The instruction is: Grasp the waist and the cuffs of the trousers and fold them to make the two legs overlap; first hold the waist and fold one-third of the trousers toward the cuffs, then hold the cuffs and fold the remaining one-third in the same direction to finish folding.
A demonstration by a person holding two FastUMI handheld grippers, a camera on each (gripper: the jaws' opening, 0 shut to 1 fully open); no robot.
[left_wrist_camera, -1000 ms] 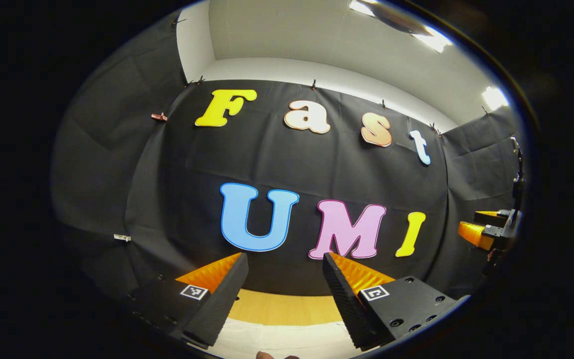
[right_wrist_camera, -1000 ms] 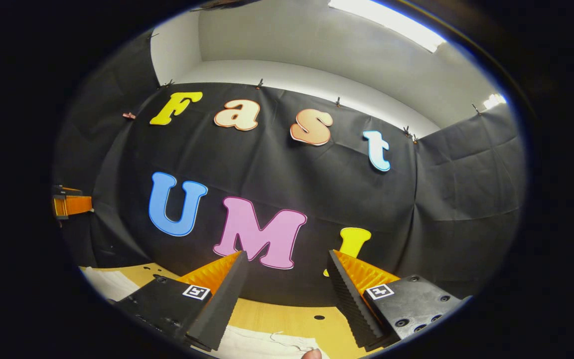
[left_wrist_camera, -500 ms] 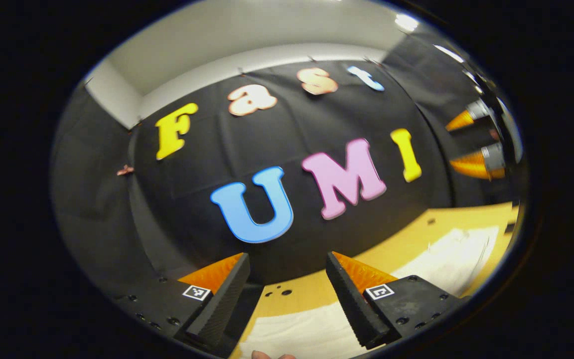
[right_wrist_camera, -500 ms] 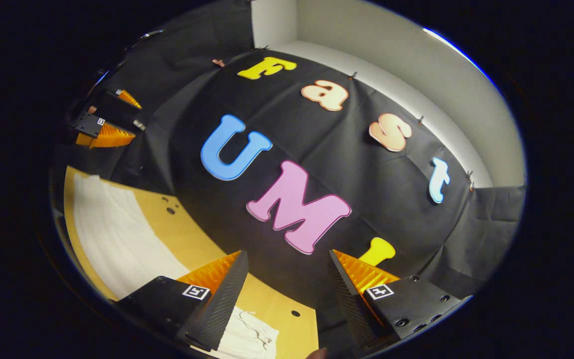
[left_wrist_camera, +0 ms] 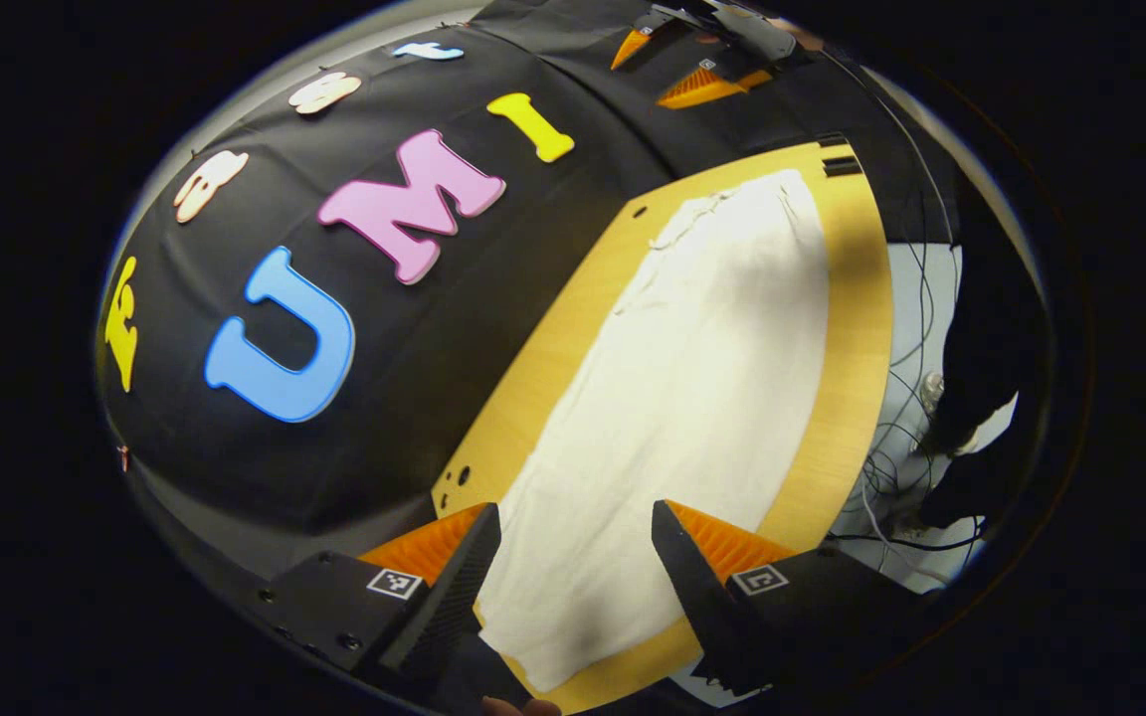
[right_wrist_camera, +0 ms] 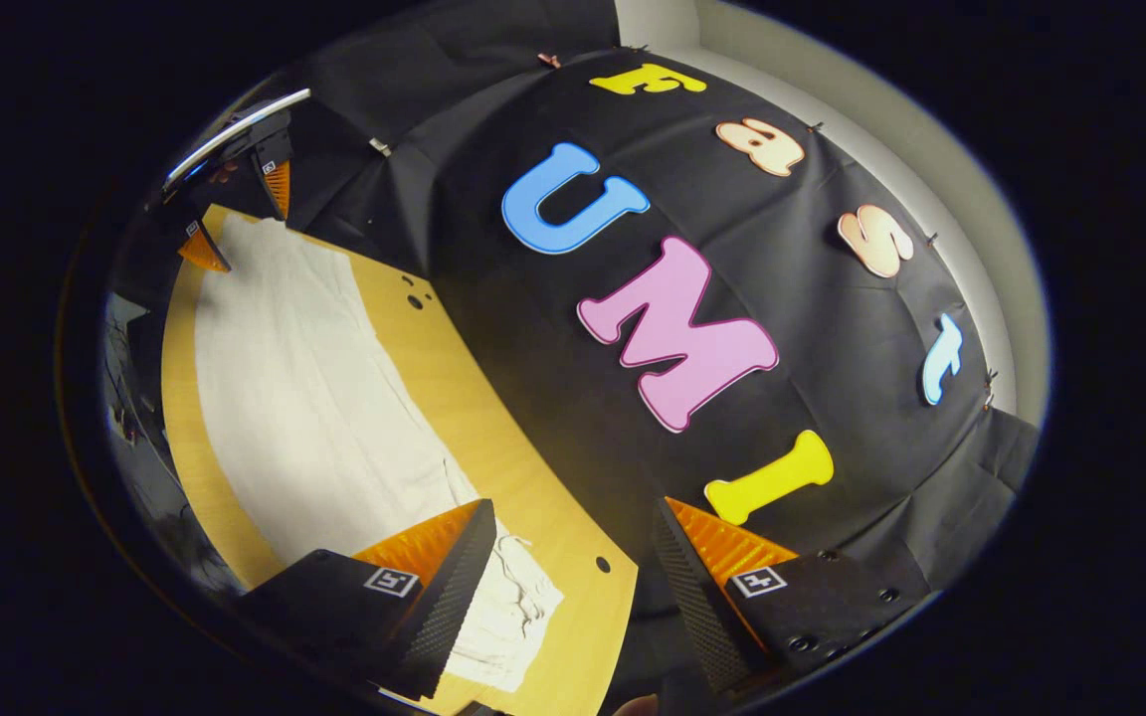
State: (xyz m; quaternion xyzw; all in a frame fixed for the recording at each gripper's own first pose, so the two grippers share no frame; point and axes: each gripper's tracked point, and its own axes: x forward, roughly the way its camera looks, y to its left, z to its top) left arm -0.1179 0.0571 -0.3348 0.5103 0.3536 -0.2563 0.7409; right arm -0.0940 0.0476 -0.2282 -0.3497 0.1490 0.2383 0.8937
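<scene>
Left gripper: jaws are standing spread, nothing between them, hanging over one end of the trousers. Which end cannot be told for certain in the left gripper view; the hem there is lying plain and flat.

Right gripper: jaws likewise spread and empty, hanging above the opposite end, where the cloth is showing gathers and a loose cord or thread, so that end is probably the waist. A judgement only.

The trousers are lying stretched out long and narrow on the tabletop, running lengthwise from one gripper to the other, close to the booth wall side in the right gripper view. The cloth is pale, nearly white, fairly smooth. Whether the two legs are already lying one on the other cannot be read: the strip is looking like a single width, but no leg edge is showing clearly.

Each gripper is also appearing small at the far end of the other's view: the right gripper far off, the left one far off.

Progress, as judged: no third is folded over yet; full length is lying open. Nothing is being gripped. Remaining: taking hold of waist and cuffs, overlapping the legs if not done, then both one-third folds.

Cables are trailing on the floor past the tabletop edge.
</scene>
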